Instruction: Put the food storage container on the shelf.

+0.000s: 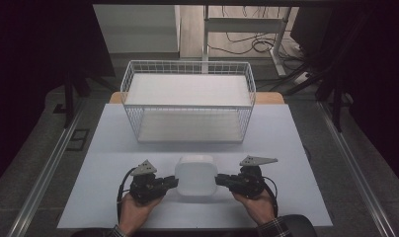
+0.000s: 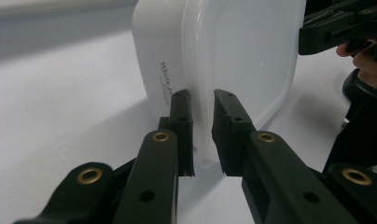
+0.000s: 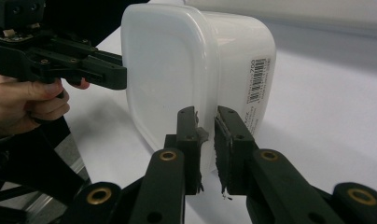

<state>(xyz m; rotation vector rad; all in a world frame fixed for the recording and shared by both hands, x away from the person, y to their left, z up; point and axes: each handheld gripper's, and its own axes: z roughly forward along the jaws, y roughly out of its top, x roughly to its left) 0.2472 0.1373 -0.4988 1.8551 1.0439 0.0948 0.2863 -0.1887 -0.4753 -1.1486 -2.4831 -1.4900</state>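
While the white wire basket (image 1: 187, 101) stands at the far middle of the pale tabletop (image 1: 103, 148), nothing shows inside it but its flat white floor. Nearer the person, a white plastic container (image 1: 195, 174) with its lid on sits at the front middle of the tabletop, well apart from the basket; its walls are cloudy, so I cannot tell whether anything is in it.

Going from left to right: the left hand-held gripper (image 1: 172, 182) comes in from the container's left side, held in the person's left hand (image 1: 133, 207). In the left gripper view its two black jaws stand close together with the projecting rim of the lid running between them, one jaw on each face of the rim, so the left hand-held gripper (image 2: 203, 126) is clenched on the container (image 2: 233, 60) at that edge. Printed lettering runs along the container wall just beside the jaws.

The container lies directly between the two tools. The right hand-held gripper (image 1: 222, 180), held in the right hand (image 1: 257, 205), meets the container's right side. In the right gripper view its jaws likewise pinch the lid rim from both faces, so the right hand-held gripper (image 3: 206, 135) is grasping the container (image 3: 177, 65) too. A barcode label (image 3: 259, 81) sits on the wall just beside that grip
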